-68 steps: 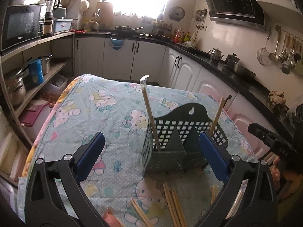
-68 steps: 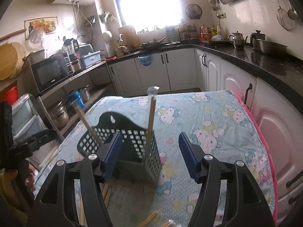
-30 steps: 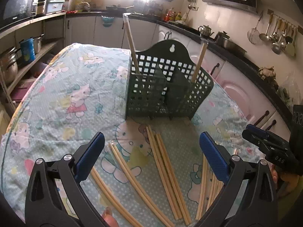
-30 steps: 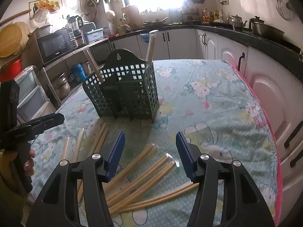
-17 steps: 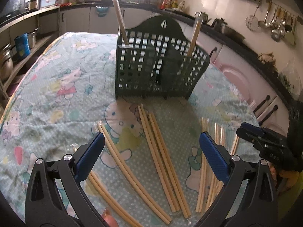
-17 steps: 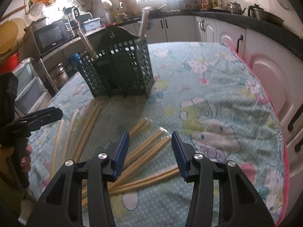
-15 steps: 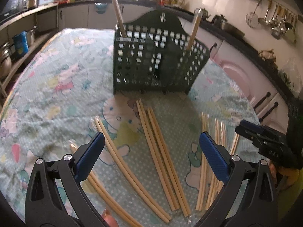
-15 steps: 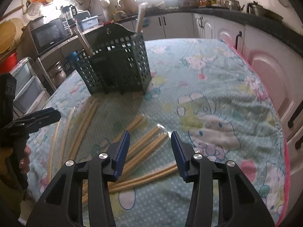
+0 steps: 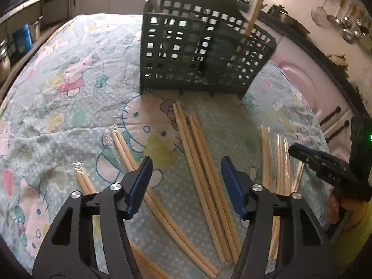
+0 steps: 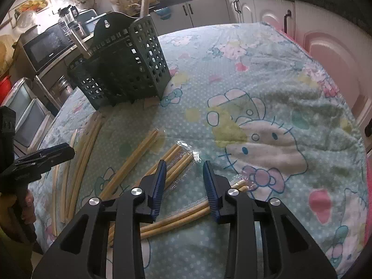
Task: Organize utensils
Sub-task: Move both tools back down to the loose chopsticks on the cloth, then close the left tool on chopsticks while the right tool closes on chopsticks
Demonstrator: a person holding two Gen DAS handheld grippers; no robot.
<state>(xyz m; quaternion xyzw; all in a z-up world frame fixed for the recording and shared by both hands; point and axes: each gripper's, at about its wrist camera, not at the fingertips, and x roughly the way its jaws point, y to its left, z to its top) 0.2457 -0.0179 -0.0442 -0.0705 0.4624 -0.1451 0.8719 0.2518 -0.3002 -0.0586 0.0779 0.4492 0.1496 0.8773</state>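
The left claw (image 9: 186,181), black arms with blue ribbed pads, hangs over the bench with its jaws apart; they have just been closing, and nothing is pressed between them, though a bundle of pale wooden chopsticks (image 9: 202,160) lies on the cloth below the gap. The right claw (image 10: 184,181), of the same make, also stands apart with nothing clamped, its jaws likewise just narrowed, above cellophane-wrapped chopstick pairs (image 10: 179,162) whose near ends are hidden behind its arms. More loose sticks fan out on either side; several run under the claw frames and are cut off at the lower edge, so no count can be made. The bench wears a crumpled, dotted mint cartoon-cat tablecloth (image 9: 69,74). Beyond the sticks stands the dark green perforated plastic utensil holder (image 9: 197,53), square-holed, with an arched back and inner dividers; two sticks lean upright in it, their tops cut off or blurred. The kitchen cabinets behind are smeared and overexposed. A person's hand grips the other claw's handle at each picture's edge.
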